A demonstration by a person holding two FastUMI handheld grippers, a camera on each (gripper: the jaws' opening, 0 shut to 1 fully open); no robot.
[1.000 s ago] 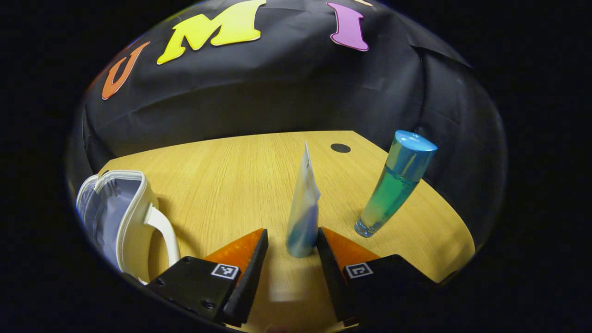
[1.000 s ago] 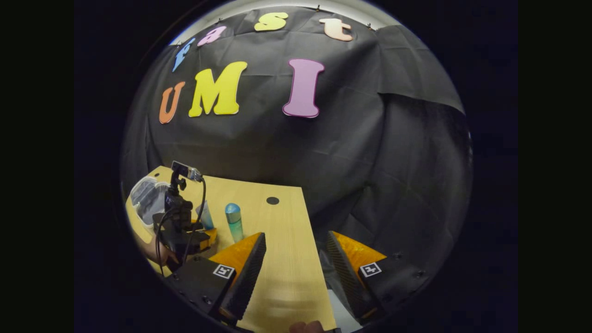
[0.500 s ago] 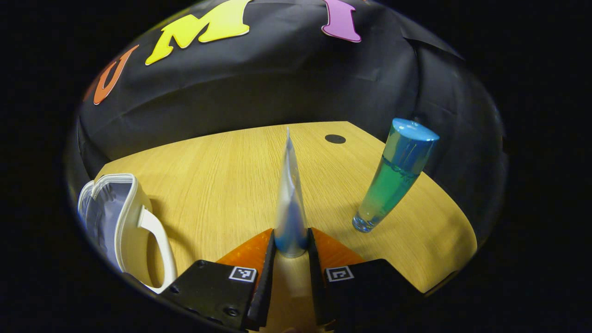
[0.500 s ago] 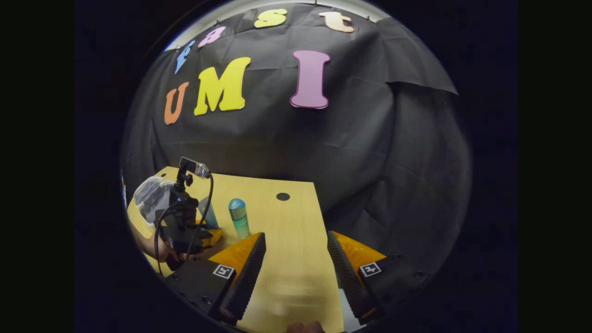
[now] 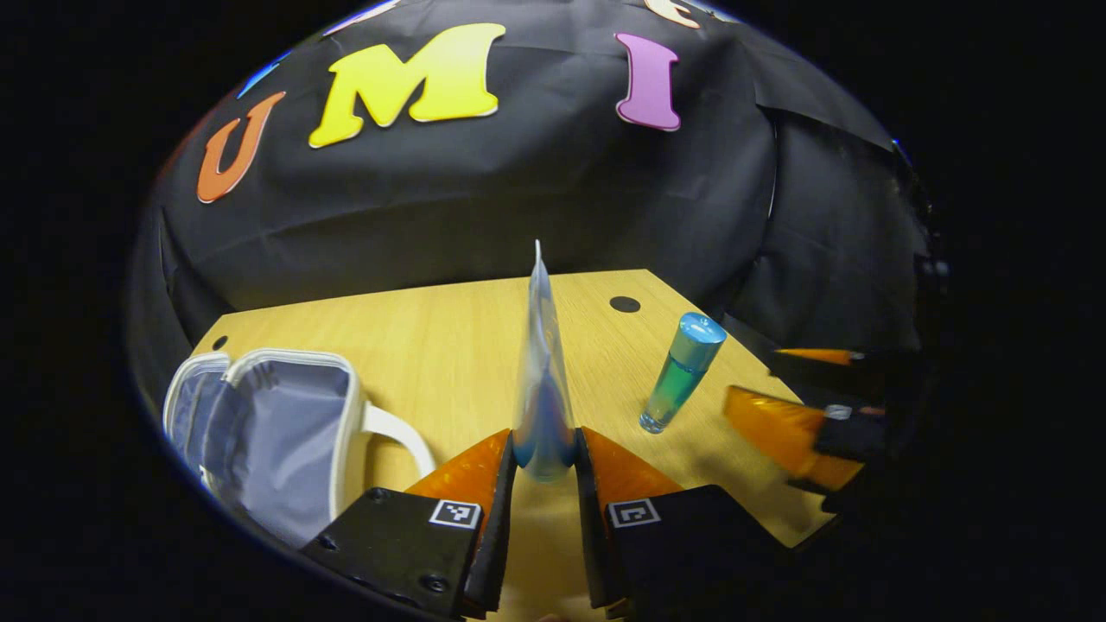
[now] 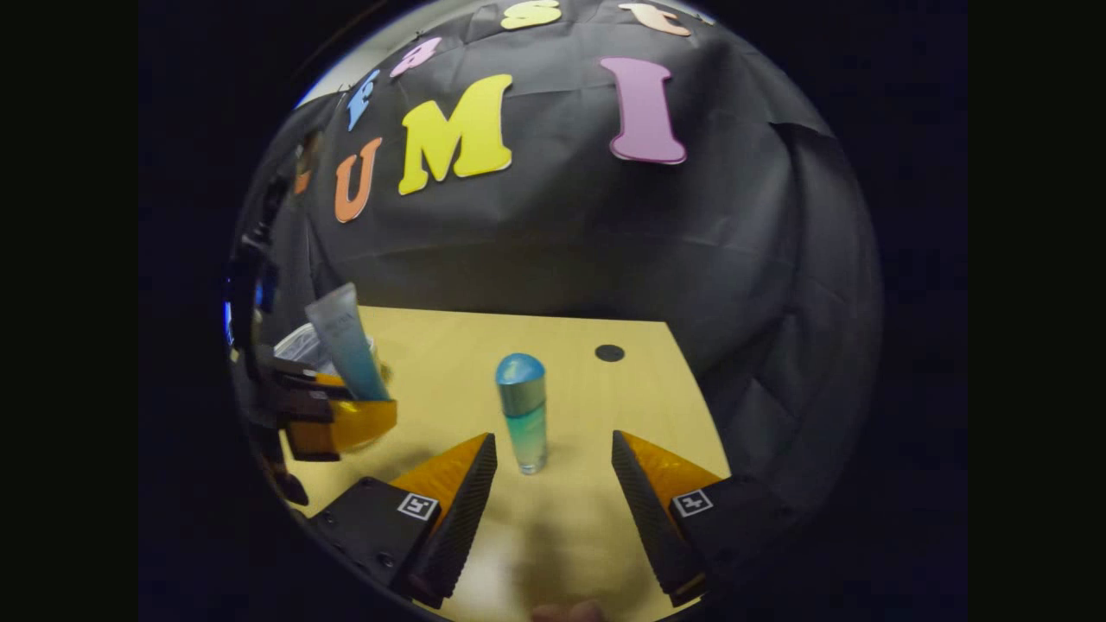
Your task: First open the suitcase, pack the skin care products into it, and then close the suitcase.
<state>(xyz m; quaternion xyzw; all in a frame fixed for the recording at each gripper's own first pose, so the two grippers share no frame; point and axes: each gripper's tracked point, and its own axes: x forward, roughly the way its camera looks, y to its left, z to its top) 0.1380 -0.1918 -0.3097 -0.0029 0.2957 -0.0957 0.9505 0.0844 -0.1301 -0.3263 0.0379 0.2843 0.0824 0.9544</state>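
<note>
A: Where's the tube [image 5: 542, 380]?

B: In the left gripper [image 5: 544, 453], clamped near its cap end btwn both fingers, standing upright w/ the flat crimped end up. Looks lifted off the table [image 5: 449, 345], though I can't tell for sure. Right gripper view has it too, held at far left.

A: Suitcase?

B: Small white case [image 5: 276, 432], already open, lying on the table to the left of the held tube, pale lining showing, handle toward the tube. Nothing inside yet as far as I can see.

A: And the other product?

B: Blue-green bottle [image 6: 524, 415] w/ rounded blue cap, upright on the table, right of the tube. The right gripper [image 6: 553, 484] has its fingers wide apart, bottle just ahead and a bit left of centre, not touching.

A: So which step?

B: Packing, I'd say. Opening is done, first item is in hand. Next move prob: swing the tube left over the open case, lower, then release. Right side needs to close in and centre on the bottle before squeezing; it's tall and narrow, so a nudge could tip it.

A: Diff vs 1 s ago?

B: Then the left fingers were apart around the tube; now they're pinched on it. The right gripper has swung toward the bottle, which sat far off before.
</note>
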